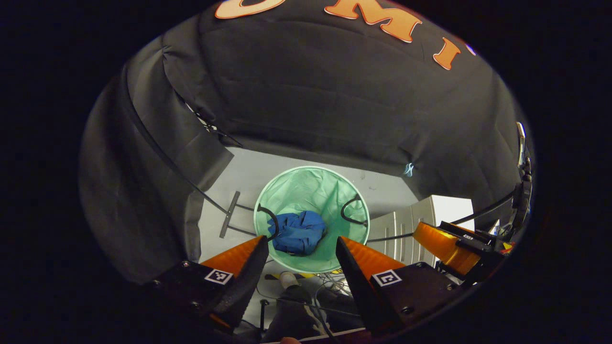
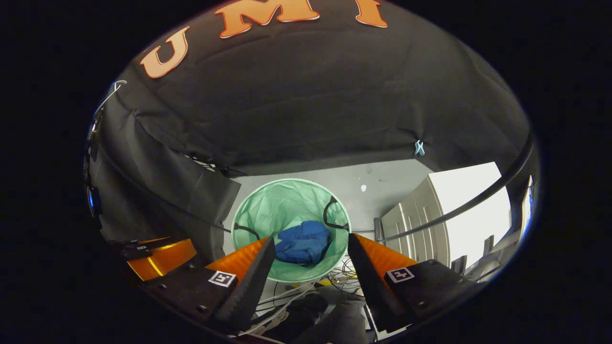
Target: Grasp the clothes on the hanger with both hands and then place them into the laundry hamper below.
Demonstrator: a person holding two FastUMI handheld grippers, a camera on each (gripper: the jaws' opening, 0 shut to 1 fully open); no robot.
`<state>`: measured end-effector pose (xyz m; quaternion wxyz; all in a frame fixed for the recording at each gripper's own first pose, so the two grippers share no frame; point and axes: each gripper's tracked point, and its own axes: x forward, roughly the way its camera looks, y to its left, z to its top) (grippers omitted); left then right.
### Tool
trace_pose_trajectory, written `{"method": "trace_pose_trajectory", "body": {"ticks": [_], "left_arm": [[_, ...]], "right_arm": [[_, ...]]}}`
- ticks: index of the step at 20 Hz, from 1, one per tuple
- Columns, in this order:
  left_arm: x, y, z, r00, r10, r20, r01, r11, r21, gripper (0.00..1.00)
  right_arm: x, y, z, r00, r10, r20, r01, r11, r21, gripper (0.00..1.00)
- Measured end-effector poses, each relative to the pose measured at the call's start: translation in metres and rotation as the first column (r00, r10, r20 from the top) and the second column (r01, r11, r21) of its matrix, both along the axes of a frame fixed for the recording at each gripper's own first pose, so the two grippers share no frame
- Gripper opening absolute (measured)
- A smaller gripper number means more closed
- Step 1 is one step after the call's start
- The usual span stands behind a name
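Note:
A round green mesh laundry hamper (image 1: 291, 188) with two black handles stands on the pale floor below, and a crumpled blue garment (image 1: 300, 232) lies inside it. In the right gripper view the same hamper (image 2: 272, 203) holds the blue garment (image 2: 303, 244) at its bottom. My left gripper (image 1: 301, 243) hangs above the hamper, open, with nothing between its fingers. My right gripper (image 2: 311, 243) is also high over the hamper, open and empty. Each gripper appears at the edge of the other's view, the right gripper (image 1: 444, 243) to the right and the left gripper (image 2: 160, 255) to the left.
A black rail (image 1: 478, 210) curves across in front of the black cloth wall. A white drawer cabinet (image 1: 411, 229) stands right of the hamper. Cables (image 2: 334, 277) and dark gear lie on the floor near the hamper's front. A grey metal foot (image 1: 229, 215) sits left of the hamper.

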<state>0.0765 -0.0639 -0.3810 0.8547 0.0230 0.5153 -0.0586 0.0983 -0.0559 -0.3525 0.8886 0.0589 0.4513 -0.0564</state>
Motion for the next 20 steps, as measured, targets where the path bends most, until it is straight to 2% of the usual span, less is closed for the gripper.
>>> {"method": "trace_pose_trajectory", "body": {"ticks": [1,2,3,7,11,16,20], "left_arm": [[0.002,0.001,0.009,1.000,-0.002,0.029,0.002,1.000,0.004,0.92],[0.006,0.001,0.019,0.998,-0.002,0.063,0.002,1.000,0.008,0.96],[0.007,0.001,0.029,0.996,0.001,0.087,-0.001,1.000,0.007,0.92],[0.008,0.002,0.071,0.984,0.017,0.180,-0.019,1.000,0.008,0.92],[0.007,-0.003,0.114,0.963,0.037,0.267,-0.034,0.999,-0.017,0.92],[0.012,-0.009,0.168,0.903,0.033,0.427,-0.029,0.999,-0.016,0.91],[0.017,-0.019,0.207,0.857,0.050,0.512,-0.028,0.998,-0.051,0.91]], "right_arm": [[0.001,-0.001,0.009,1.000,0.000,0.018,0.000,1.000,0.002,0.99],[0.001,-0.003,0.021,0.999,0.002,0.035,-0.002,1.000,-0.001,0.99],[0.002,-0.006,0.031,0.999,0.003,0.055,-0.003,1.000,-0.009,0.99],[0.003,-0.011,0.070,0.991,0.004,0.133,-0.001,1.000,-0.025,0.99],[0.010,-0.013,0.117,0.973,0.041,0.227,-0.023,0.997,-0.080,0.99],[0.017,-0.015,0.150,0.942,0.047,0.333,-0.020,0.996,-0.082,0.99],[0.020,-0.014,0.201,0.892,0.061,0.448,-0.015,0.994,-0.105,0.99]]}}
